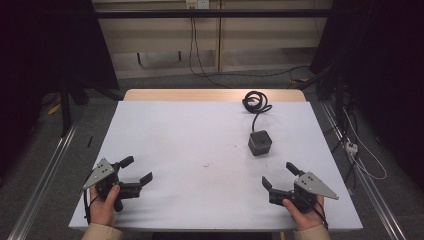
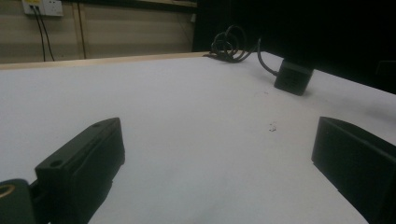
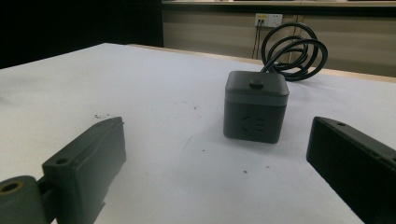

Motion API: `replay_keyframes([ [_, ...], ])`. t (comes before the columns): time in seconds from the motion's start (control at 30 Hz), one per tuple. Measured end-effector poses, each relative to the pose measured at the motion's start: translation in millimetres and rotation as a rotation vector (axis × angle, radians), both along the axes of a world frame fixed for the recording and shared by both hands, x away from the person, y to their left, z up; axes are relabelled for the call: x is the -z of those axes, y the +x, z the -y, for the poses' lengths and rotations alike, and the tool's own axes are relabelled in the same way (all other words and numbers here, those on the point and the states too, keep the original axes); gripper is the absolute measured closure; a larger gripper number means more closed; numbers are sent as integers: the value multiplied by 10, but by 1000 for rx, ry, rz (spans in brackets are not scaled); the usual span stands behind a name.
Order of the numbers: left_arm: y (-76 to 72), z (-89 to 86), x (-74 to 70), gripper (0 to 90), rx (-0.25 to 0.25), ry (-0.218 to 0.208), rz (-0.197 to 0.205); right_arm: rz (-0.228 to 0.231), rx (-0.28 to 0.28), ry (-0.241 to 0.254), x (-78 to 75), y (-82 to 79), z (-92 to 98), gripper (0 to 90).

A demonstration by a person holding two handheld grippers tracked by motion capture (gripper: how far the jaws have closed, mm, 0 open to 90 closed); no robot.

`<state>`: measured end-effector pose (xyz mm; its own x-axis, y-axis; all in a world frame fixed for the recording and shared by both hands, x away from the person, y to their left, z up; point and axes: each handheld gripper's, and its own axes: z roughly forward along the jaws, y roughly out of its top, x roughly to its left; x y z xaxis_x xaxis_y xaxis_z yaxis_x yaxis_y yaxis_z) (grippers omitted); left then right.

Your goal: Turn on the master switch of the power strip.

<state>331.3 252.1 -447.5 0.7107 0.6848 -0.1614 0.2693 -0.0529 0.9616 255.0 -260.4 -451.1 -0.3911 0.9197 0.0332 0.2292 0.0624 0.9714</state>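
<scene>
A dark cube-shaped power socket (image 1: 260,142) sits toward the right edge of the white table (image 1: 200,150), its coiled cable (image 1: 255,100) at the far edge, while the left gripper (image 1: 136,170) and right gripper (image 1: 280,175) rest wide-jawed near the front corners.

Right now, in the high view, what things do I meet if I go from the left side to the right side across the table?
left gripper → cube socket → right gripper

The coiled cable lies above the cube socket, so its place in the order is unclear.
</scene>
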Motion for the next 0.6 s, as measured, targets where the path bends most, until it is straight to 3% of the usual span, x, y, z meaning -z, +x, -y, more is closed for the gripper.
replay_keyframes([
  [0.6,-5,-4,-8,22,24,3,13,-8,26,-3,-26,71,25,59],
])
